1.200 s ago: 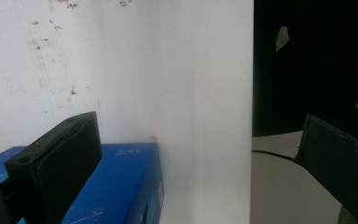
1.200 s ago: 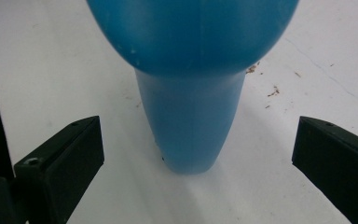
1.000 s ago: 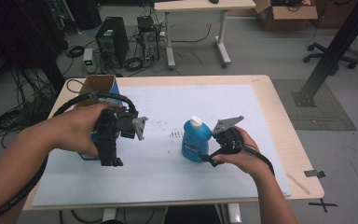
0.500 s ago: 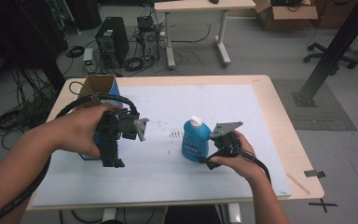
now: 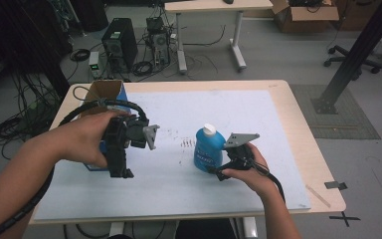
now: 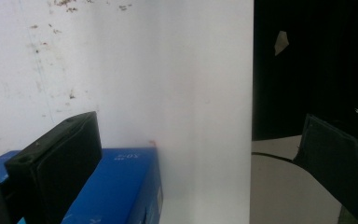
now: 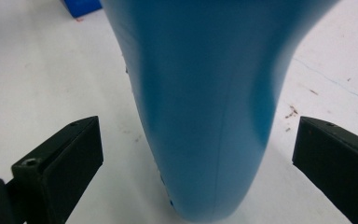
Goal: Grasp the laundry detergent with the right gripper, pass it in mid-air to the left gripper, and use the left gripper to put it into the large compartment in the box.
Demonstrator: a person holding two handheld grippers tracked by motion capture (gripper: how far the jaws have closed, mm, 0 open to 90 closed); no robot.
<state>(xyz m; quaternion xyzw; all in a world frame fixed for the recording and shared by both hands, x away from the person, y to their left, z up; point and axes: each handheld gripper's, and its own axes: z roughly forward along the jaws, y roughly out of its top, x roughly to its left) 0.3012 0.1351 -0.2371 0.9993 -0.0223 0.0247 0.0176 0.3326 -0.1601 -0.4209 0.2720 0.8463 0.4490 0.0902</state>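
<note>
Blue bottle (image 5: pixel 209 149) stands upright with a white cap near mid-table on the white mat (image 5: pixel 258 114) — right gripper (image 7: pixel 196 154) wide apart, one jaw on each side, neither touching. Left gripper (image 6: pixel 200 158) also spread wide, over the blue box (image 6: pixel 116 186) at the mat's left edge.

a light wooden desk (image 5: pixel 298 124) carries a pale white sheet (image 5: pixel 238 114) that covers most of its top, leaving bare wood at the edges. the sheet is speckled with small dark marks near its middle. on it stand a blue bottle (image 5: pixel 208 149) with a white cap, upright, and a blue cardboard box (image 5: pixel 110 94), open on top, at the left edge.
</note>
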